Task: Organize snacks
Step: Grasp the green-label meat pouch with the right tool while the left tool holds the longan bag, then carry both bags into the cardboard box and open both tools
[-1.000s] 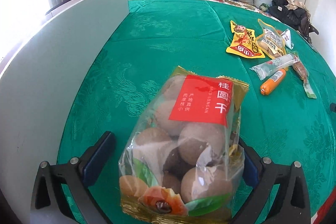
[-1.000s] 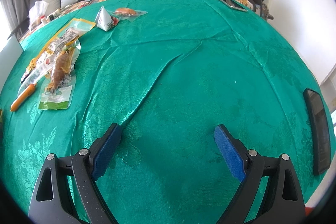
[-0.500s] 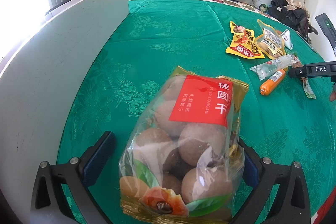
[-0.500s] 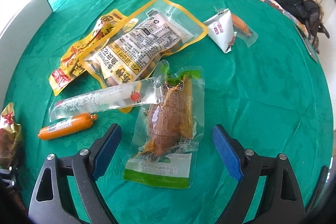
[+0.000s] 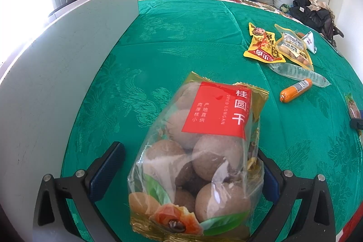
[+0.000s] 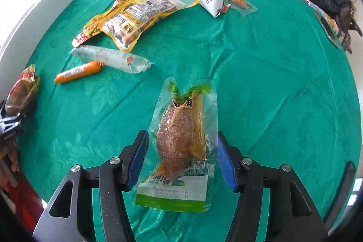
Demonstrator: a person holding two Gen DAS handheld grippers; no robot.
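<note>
The right gripper (image 6: 182,157) has just been closing its jaws around the green-edged pouch (image 6: 181,142) on the bed (image 6: 272,83); contact is unclear. The longan bag (image 5: 199,160) hides the left gripper (image 5: 192,171) (right pad covered), grip uncertain.

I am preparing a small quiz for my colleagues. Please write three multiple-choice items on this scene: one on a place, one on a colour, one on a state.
1. Where does the orange sausage lie?
A) on a pillow
B) on the green cover, beside the clear long packet
C) in a drawer

2. The label on the dried longan bag is
A) blue
B) black
C) red

3. The left tool is
A) open, its visible pad clear of the bag
B) fully shut and empty
C) out of view

Key:
1 B, the sausage rests on the cover next to the packet.
2 C, the panel is red with white lettering.
3 A, a gap shows between the pad and the bag.
</note>
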